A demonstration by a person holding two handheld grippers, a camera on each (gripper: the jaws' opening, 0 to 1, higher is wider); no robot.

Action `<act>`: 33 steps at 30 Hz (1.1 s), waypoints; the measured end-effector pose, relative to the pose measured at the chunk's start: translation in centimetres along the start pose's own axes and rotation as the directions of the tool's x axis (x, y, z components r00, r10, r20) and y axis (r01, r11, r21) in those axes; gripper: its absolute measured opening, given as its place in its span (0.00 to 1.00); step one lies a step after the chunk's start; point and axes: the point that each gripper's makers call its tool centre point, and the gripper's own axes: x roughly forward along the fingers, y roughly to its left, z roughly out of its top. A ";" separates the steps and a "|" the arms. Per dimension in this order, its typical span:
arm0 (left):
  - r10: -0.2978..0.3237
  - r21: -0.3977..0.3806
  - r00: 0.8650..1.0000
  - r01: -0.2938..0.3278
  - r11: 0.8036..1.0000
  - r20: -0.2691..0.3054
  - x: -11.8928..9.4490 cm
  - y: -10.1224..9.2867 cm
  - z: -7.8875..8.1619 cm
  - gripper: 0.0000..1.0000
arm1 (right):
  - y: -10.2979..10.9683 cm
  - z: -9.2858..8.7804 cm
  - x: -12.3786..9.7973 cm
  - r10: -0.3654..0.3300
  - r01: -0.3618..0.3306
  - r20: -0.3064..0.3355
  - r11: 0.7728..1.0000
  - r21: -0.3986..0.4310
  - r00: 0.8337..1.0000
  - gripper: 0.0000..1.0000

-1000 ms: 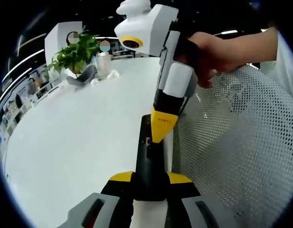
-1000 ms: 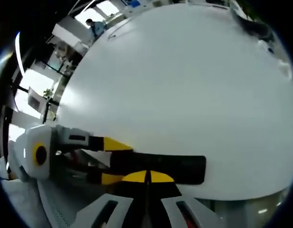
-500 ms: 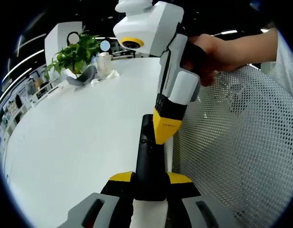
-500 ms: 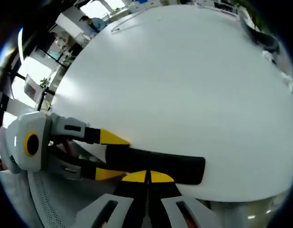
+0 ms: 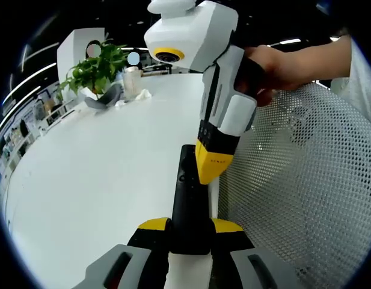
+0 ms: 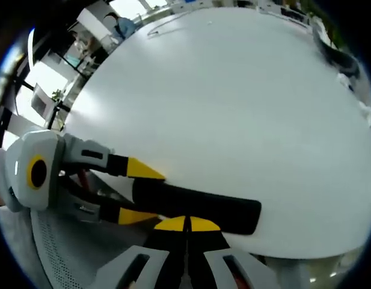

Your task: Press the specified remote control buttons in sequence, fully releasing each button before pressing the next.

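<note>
**Remote held at table's edge as second gripper closes in on its buttons**

A black remote control (image 5: 189,198) sits clamped between the yellow-tipped jaws of the left gripper (image 5: 189,227), its far end reaching out over the rim of a round white table (image 5: 95,174). In the left gripper view, the remote runs straight up from the jaws, small buttons visible on its upper face. The right gripper (image 5: 213,167), gripped by a person's hand (image 5: 270,67), comes down from above with its yellow tips pressed together into a single wedge; the point lies at the right side of the remote's upper part, and whether it touches a button cannot be told from this angle.

In the right gripper view, that gripper's own jaws (image 6: 186,224) meet along a thin seam with nothing between them, directly over the remote (image 6: 200,206), which lies crosswise beneath them. The left gripper (image 6: 132,194) enters from the left of that view, one yellow tip above the remote and one below it.

A white mesh chair back (image 5: 305,180) stands just beside the table at the right of the left gripper view. At the far side of the table are a green potted plant (image 5: 96,66), a pale cup (image 5: 131,81) and crumpled white paper (image 5: 141,95).
</note>
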 end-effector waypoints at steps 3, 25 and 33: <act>0.000 0.001 1.000 0.000 1.000 0.000 0.0 0.0 0.0 0.25 | -0.1 0.0 0.0 0.021 -0.022 0.008 0.999 0.043 1.000 0.00; 0.003 -0.005 1.000 -0.003 1.000 0.016 0.2 0.1 0.2 0.25 | 1.1 1.6 -0.6 0.163 -0.176 0.091 0.971 0.160 0.982 0.00; 0.000 0.004 1.000 0.000 1.000 0.022 0.3 -0.2 0.4 0.25 | 1.3 1.4 0.0 0.156 -0.164 0.066 0.977 0.139 0.986 0.00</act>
